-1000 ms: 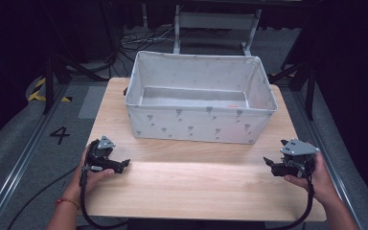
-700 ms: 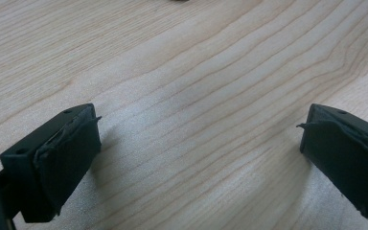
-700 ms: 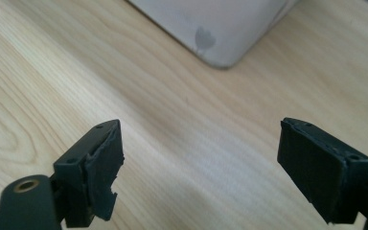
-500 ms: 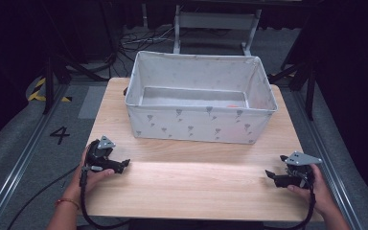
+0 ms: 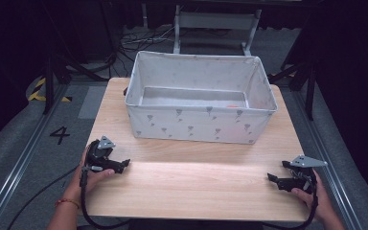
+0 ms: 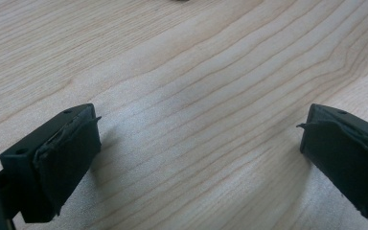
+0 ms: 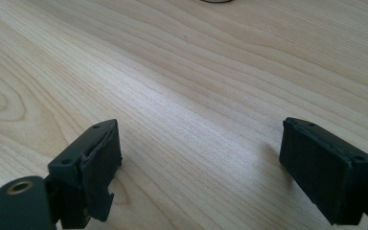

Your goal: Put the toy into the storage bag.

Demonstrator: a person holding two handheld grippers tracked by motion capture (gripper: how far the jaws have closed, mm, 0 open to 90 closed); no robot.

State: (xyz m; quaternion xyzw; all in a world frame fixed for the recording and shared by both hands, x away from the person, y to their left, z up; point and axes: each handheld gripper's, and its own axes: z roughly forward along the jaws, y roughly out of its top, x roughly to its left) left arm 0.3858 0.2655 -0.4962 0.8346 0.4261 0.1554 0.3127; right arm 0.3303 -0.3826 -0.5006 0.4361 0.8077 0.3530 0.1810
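Observation:
My left gripper (image 5: 123, 165) rests on the wooden table (image 5: 196, 191) at its front left, held in a hand and pointing right. In the left gripper view it (image 6: 199, 148) stands open over bare wood. My right gripper (image 5: 277, 172) sits low at the front right and points left. In the right gripper view it (image 7: 199, 158) is open too. Its jaws have just opened a little further, with nothing between them.
A large pale fabric bin (image 5: 201, 125) with small grey marks stands at the back of the table. A small orange thing (image 5: 232, 106) lies on its floor. Dark floor, cables and metal frames surround the table.
My right gripper has come down and a little toward the person, to just above the table at the front right. The left gripper has stayed where it was.

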